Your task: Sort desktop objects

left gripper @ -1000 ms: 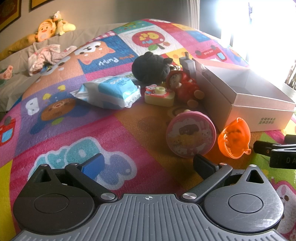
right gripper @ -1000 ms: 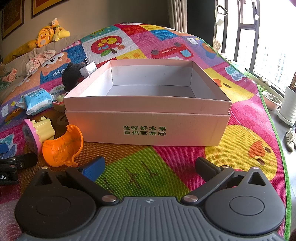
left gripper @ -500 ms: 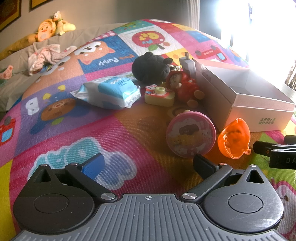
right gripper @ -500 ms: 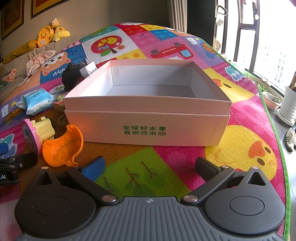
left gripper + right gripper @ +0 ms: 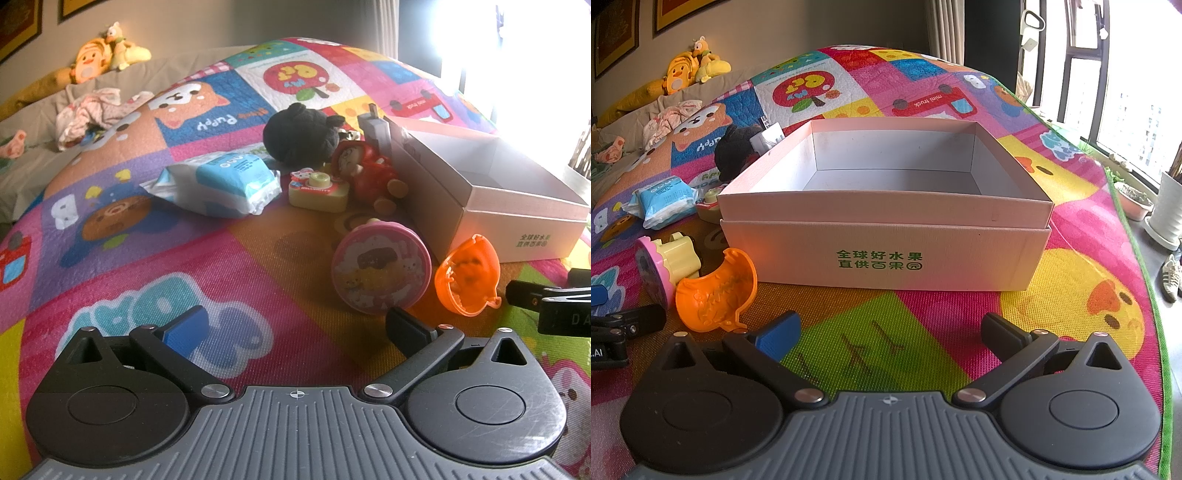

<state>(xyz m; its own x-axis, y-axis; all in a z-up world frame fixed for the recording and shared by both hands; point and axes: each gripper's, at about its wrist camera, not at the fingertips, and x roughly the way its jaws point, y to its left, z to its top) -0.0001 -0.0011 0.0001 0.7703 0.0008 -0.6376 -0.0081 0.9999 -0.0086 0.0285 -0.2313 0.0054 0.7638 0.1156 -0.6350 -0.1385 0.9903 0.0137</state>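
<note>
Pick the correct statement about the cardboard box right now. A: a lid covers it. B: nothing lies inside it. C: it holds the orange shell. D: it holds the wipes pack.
B: the right wrist view looks into the open cardboard box and shows only its bare white floor; the orange shell lies outside on the mat.

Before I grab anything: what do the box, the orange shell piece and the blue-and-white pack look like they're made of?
Box: looks like cardboard, matte pinkish-white, with fine ribbing and sharp folded edges. Orange shell piece: probably hard moulded plastic, slightly glossy, embossed pattern on a thin curved wall. Blue-and-white pack: seemingly soft plastic film, shiny and wrinkled, with crimped ends.
</note>
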